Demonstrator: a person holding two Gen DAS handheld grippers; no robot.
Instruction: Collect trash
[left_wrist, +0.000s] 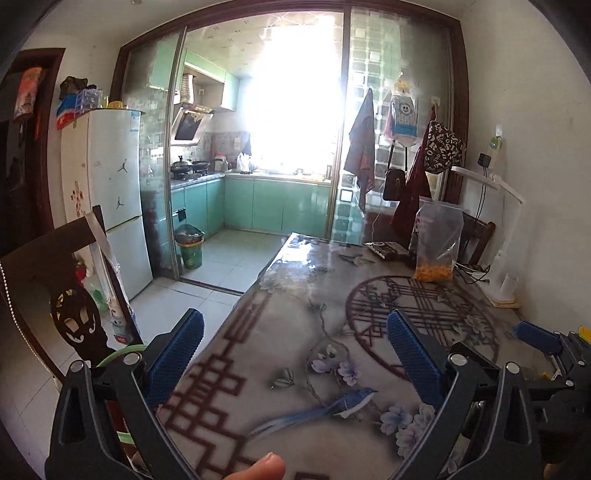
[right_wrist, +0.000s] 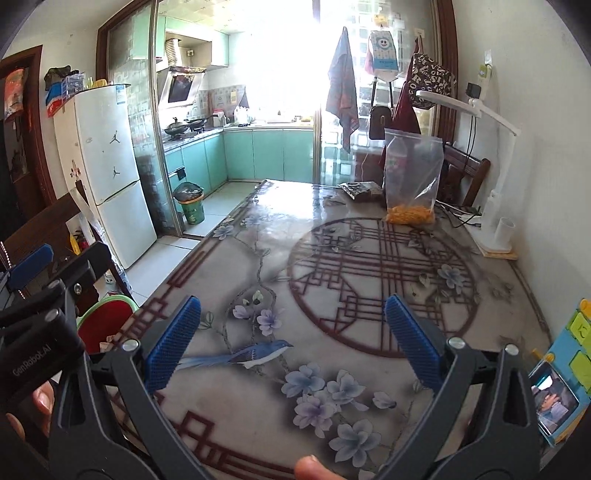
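Left wrist view first, going left to right: a dark carved chair (left_wrist: 55, 295) sits off the desk's left edge, then the fridge (left_wrist: 114, 192), then a green trash bin (left_wrist: 190, 249) lined with a dark bag, just inside the kitchen doorway. Probably that's where the trash ends up, though a small green-rimmed red basket (right_wrist: 105, 321) right by the desk's near-left corner looks like the handier option.

The left hand-held gripper (left_wrist: 295, 354) is spread wide with nothing between its blue pads, hovering over the desk's (left_wrist: 295, 295) near-left edge. Same story for the right hand-held gripper (right_wrist: 293, 339): released, empty, held low over the bird-and-flower tablecloth. Both seem parked and ready rather than committed to anything.

As for the trash, the likeliest candidate is the dark crumpled wrapper (right_wrist: 364, 190) at the far end of the desk, touching or just beside a clear zip bag (right_wrist: 412, 177) with orange snack bits at the bottom. Whether that bag counts as trash is hard to say.

Further right are a white desk lamp (right_wrist: 495, 206) with trailing cables by the wall, and a blue box (right_wrist: 570, 362) at the near-right edge. The run up the middle of the desk looks unobstructed; the cables near the zip bag could snag.
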